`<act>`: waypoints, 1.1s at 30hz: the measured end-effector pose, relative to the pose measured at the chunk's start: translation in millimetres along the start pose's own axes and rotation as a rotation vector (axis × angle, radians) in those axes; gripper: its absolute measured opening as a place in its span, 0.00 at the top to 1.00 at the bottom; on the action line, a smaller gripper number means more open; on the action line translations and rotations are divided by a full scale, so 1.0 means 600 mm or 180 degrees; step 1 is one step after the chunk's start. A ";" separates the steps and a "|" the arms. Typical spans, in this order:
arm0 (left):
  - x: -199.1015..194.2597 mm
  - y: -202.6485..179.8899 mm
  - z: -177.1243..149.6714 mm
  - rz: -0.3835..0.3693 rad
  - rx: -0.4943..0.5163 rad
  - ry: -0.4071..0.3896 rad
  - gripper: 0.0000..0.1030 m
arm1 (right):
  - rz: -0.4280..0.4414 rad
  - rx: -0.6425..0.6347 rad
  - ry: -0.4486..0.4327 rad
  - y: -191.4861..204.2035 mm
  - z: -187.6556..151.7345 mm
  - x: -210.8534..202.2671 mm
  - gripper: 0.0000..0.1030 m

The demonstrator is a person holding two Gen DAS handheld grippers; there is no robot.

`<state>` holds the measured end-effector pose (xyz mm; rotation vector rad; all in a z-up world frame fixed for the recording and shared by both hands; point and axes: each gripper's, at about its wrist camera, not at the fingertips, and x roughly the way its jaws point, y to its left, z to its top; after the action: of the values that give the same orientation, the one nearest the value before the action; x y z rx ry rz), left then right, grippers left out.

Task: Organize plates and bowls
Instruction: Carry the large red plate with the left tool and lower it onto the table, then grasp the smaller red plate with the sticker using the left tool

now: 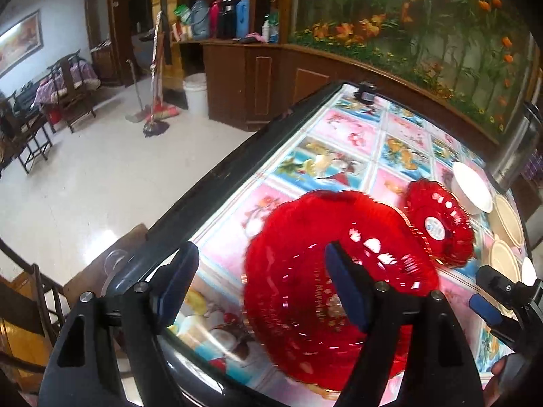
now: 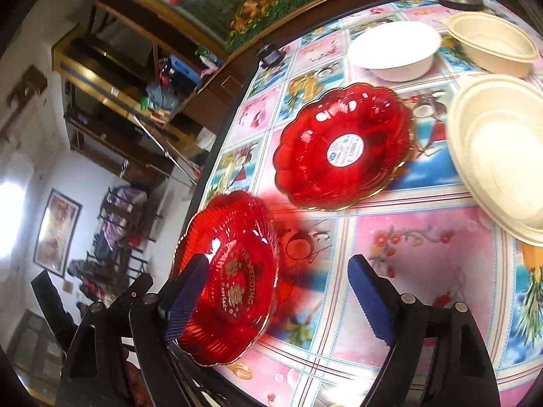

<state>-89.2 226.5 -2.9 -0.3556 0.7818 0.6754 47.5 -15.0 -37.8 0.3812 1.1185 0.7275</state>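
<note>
Tools of two hands work over a counter (image 2: pixel 424 247) spread with a bright pictured cloth. At far left in the right wrist view, a red plate with gold lettering (image 2: pixel 230 278) stands tilted up near the counter's dark edge, blurred, casting a red glow on the cloth beside it. The left tool (image 1: pixel 261 288) has its blue-padded fingers spread wide, one finger (image 1: pixel 346 288) in front of that plate's inner face, the other out over the counter's rim; nothing is clamped between them. The right tool (image 2: pixel 278 298) is likewise agape, its left finger (image 2: pixel 186 298) overlapping the tilted plate; whether it touches cannot be told. Farther right, a second red plate with a round white sticker (image 2: pixel 342 146) lies flat on the cloth. Beyond it sits a white bowl (image 2: pixel 393 49), then a cream bowl (image 2: pixel 492 42) near the far edge, and a larger cream bowl (image 2: pixel 499 152) at the extreme right.
</note>
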 end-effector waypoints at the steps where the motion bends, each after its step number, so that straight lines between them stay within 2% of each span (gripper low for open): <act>1: -0.002 -0.006 0.001 -0.0006 0.0027 -0.0013 0.25 | 0.0007 0.0022 -0.0010 -0.003 0.002 -0.002 0.17; 16: -0.011 -0.136 0.018 -0.0205 0.0532 -0.0065 0.25 | 0.0063 0.0313 -0.0116 -0.066 0.023 -0.036 0.17; 28: 0.036 -0.206 0.087 -0.0584 0.0550 0.0270 0.25 | 0.0261 0.0506 -0.0064 -0.082 0.055 -0.038 0.15; 33: 0.086 -0.250 0.118 -0.0725 0.0613 0.0554 0.25 | 0.0418 0.0687 0.0048 -0.076 0.077 -0.011 0.15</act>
<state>76.1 175.1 13.5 -0.3244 0.9475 0.3552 103.2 -48.8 -42.9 0.6375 1.1984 0.7273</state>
